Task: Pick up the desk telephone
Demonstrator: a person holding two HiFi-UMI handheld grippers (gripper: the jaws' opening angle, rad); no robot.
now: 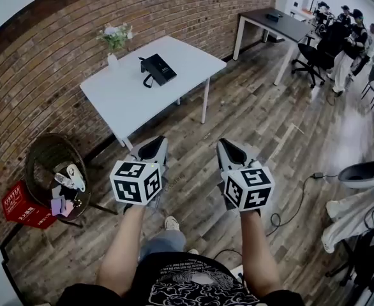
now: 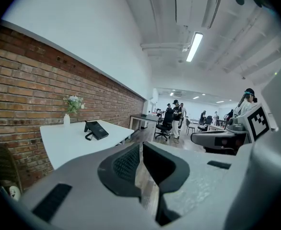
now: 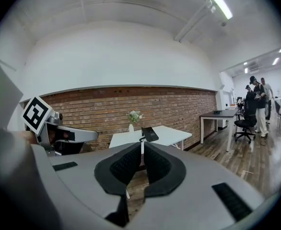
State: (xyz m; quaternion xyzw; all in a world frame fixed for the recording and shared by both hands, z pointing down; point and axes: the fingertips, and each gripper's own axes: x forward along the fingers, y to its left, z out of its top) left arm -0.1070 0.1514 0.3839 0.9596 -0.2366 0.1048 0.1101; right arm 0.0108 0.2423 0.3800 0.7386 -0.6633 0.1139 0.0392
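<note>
A black desk telephone (image 1: 157, 69) with a curled cord lies on a white table (image 1: 129, 101) against the brick wall. It also shows small and far in the left gripper view as the telephone (image 2: 96, 130) and in the right gripper view as the telephone (image 3: 149, 134). My left gripper (image 1: 154, 149) and right gripper (image 1: 228, 151) hang side by side over the wooden floor, well short of the table. Both are shut with nothing between their jaws.
A small vase of flowers (image 1: 114, 43) stands at the table's back edge. A round wicker chair (image 1: 54, 174) and a red box (image 1: 22, 207) sit at the left by the wall. A dark desk (image 1: 278, 23) and several people (image 1: 346, 34) are far right; a cable (image 1: 289, 203) lies on the floor.
</note>
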